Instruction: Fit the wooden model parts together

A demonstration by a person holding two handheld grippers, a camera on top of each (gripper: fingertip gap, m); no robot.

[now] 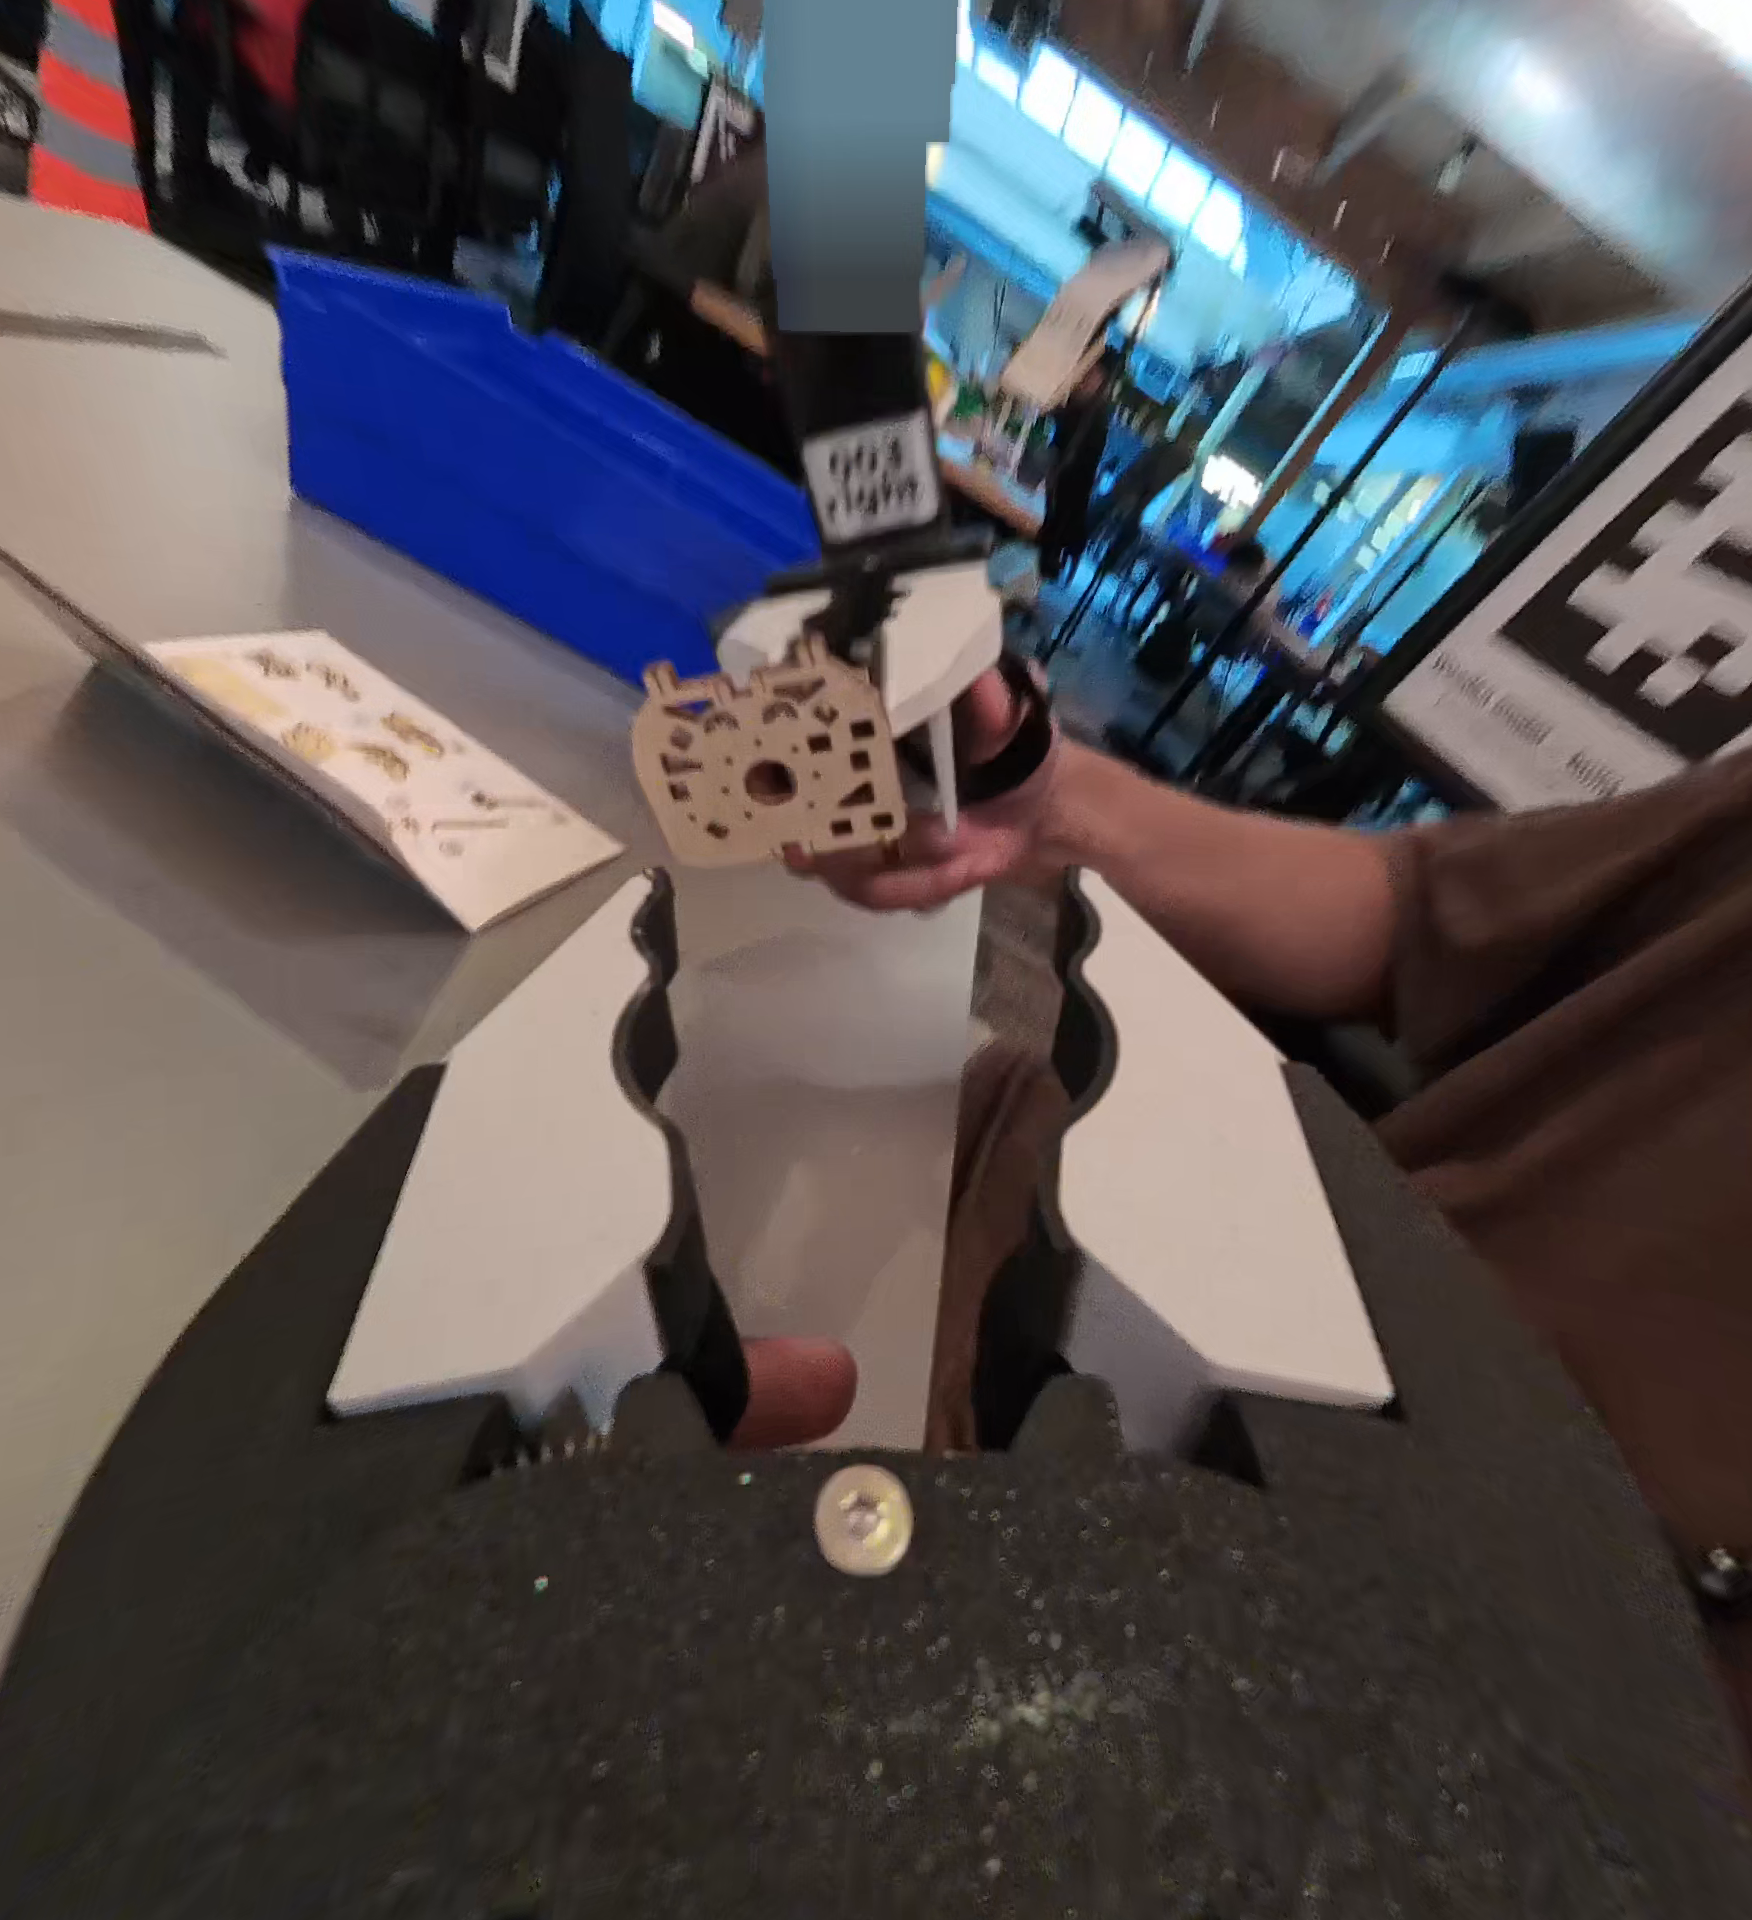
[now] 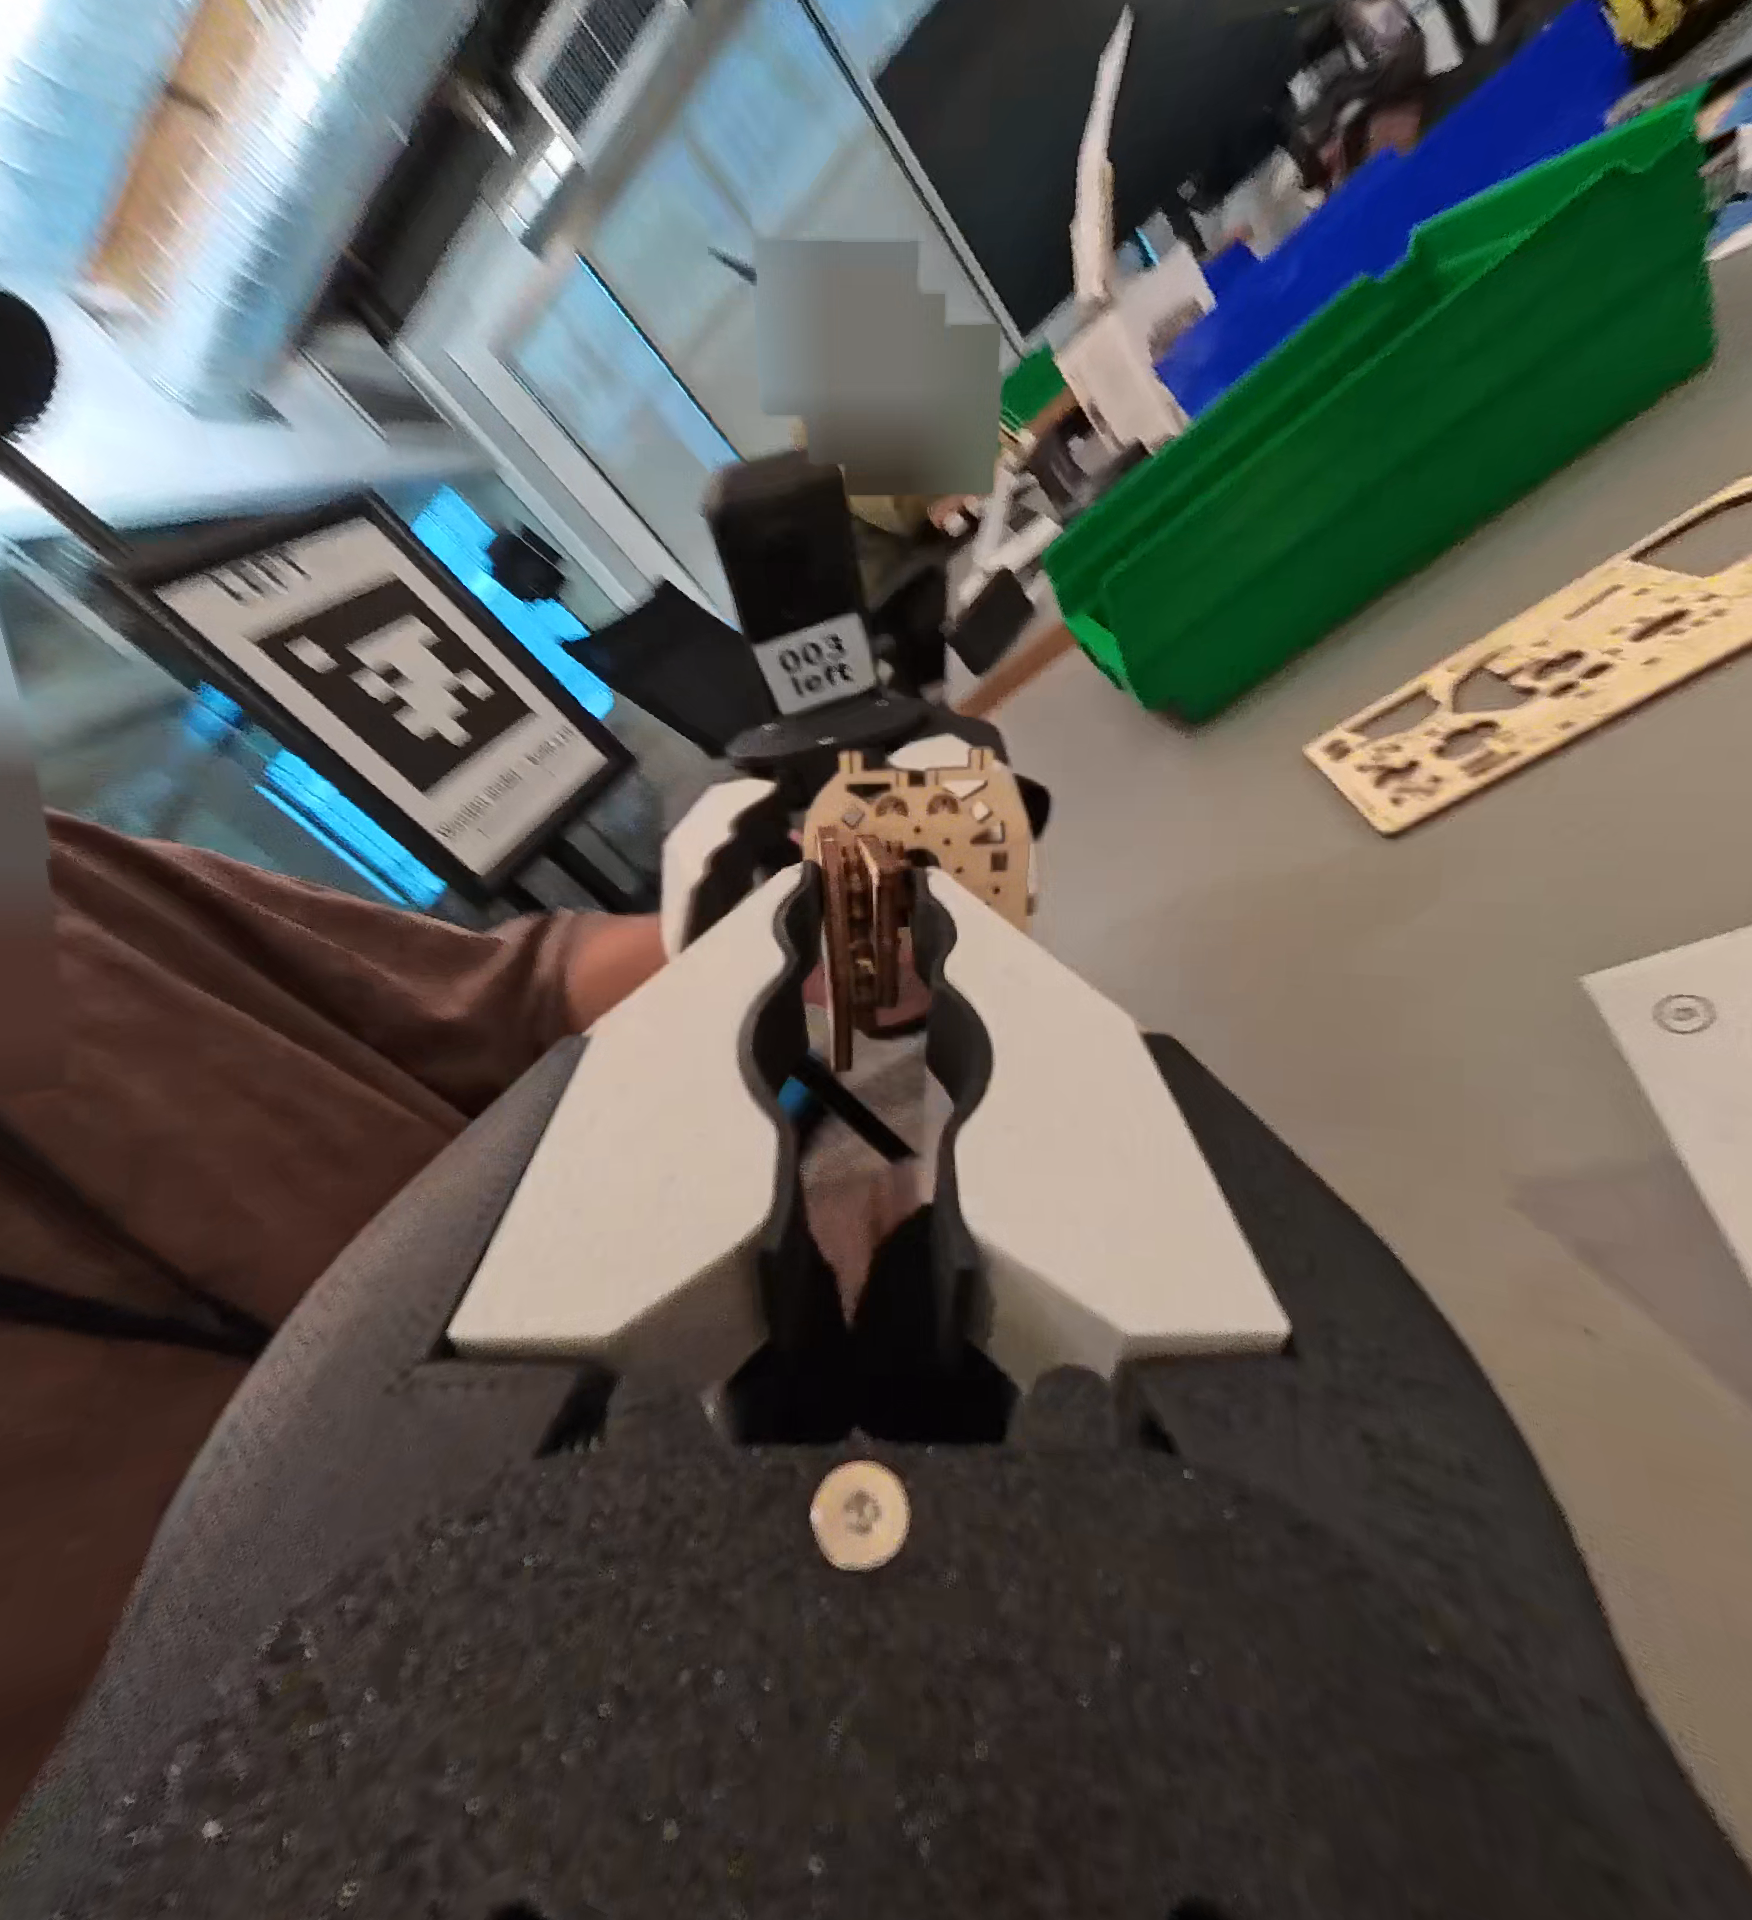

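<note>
My right gripper (image 2: 867, 883) is shut on a wooden model assembly (image 2: 861, 935), a layered stack seen edge-on between its fingers. A rounded wooden plate (image 2: 929, 831) with many cut-outs sits at its far end, held in the air. In the left wrist view this plate (image 1: 768, 774) faces me, just under the right gripper (image 1: 851, 634), which a hand (image 1: 913, 862) holds. My left gripper (image 1: 864, 904) is open and empty, its tips a short way below and in front of the plate. It also shows in the right wrist view (image 2: 861, 821), behind the plate.
On the grey table (image 1: 72, 987) lie an instruction sheet (image 1: 384, 748) and a blue bin (image 1: 498, 447). The right wrist view shows a green bin (image 2: 1371, 488), a wooden sheet with cut-outs (image 2: 1578, 665) and a white paper (image 2: 1734, 1143). A brown sleeve (image 1: 1578, 987) lies at the right. Left and right tips are no more than a few centimetres apart.
</note>
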